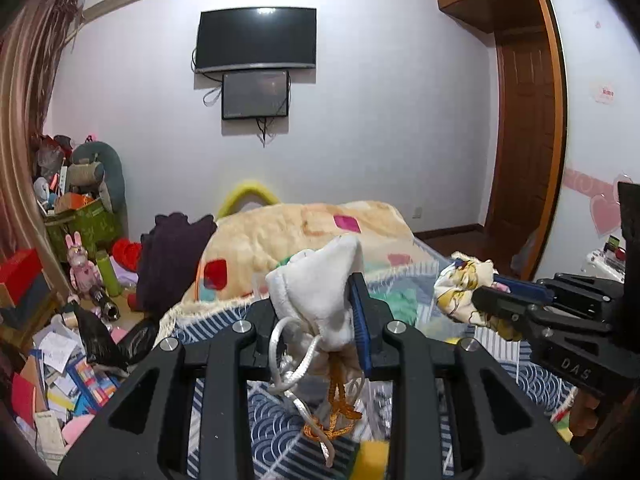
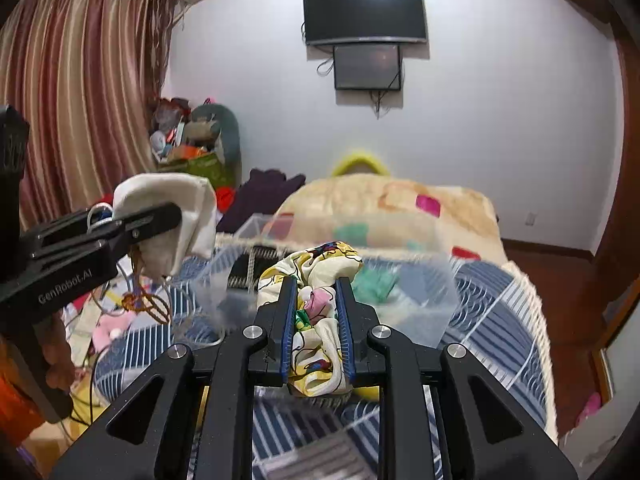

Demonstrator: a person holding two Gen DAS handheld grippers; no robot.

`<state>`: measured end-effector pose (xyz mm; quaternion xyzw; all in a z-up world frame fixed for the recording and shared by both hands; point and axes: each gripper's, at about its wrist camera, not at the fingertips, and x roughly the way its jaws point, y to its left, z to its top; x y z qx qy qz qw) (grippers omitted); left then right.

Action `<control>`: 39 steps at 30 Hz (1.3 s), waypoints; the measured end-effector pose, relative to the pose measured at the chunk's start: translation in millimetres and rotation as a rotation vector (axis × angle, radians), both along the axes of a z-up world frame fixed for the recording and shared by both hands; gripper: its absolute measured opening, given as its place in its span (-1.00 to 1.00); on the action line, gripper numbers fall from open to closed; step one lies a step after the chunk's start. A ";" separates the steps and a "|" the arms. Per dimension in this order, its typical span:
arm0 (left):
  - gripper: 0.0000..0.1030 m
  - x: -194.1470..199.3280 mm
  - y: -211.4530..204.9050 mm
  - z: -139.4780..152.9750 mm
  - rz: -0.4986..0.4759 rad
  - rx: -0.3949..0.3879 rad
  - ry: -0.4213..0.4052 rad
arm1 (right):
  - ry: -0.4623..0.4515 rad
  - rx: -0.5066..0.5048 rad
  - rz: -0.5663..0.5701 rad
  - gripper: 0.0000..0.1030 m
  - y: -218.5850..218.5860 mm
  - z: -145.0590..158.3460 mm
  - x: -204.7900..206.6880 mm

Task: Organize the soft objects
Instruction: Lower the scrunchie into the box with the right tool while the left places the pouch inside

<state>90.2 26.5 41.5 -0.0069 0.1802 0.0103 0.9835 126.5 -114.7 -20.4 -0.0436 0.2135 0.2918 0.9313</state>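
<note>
My left gripper (image 1: 316,280) is shut on a white plush drawstring pouch (image 1: 320,280) with white and orange cords hanging below it, held above the bed. It also shows in the right wrist view (image 2: 168,216). My right gripper (image 2: 316,284) is shut on a bunched yellow floral cloth (image 2: 316,264), held over a clear plastic bin (image 2: 420,304) on the bed. In the left wrist view the right gripper (image 1: 480,296) holds that cloth (image 1: 460,284) at the right.
The bed carries a blue patterned cover (image 2: 492,292) and a beige blanket with coloured patches (image 1: 288,232). A dark purple garment (image 1: 172,256) lies at its left. Cluttered boxes, toys and papers (image 1: 72,352) cover the floor at left. A wooden door (image 1: 524,152) stands right.
</note>
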 end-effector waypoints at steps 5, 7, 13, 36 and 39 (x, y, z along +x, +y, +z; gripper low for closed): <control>-0.43 21.4 3.9 6.5 0.018 -0.028 -0.020 | -0.035 0.004 -0.029 -0.66 5.4 17.4 15.1; -0.43 27.2 7.0 7.2 0.016 -0.042 -0.027 | -0.037 0.002 -0.034 -0.66 9.6 21.5 22.9; -0.43 53.2 11.9 -8.6 0.036 -0.055 0.013 | -0.019 -0.029 -0.049 -0.66 27.8 17.5 46.1; -0.35 106.8 9.6 -83.1 -0.010 -0.017 0.348 | 0.207 -0.205 -0.019 -0.64 69.3 -45.6 93.8; -0.29 104.7 9.8 -81.2 -0.016 0.002 0.354 | 0.209 -0.215 -0.017 -0.60 68.3 -46.1 90.0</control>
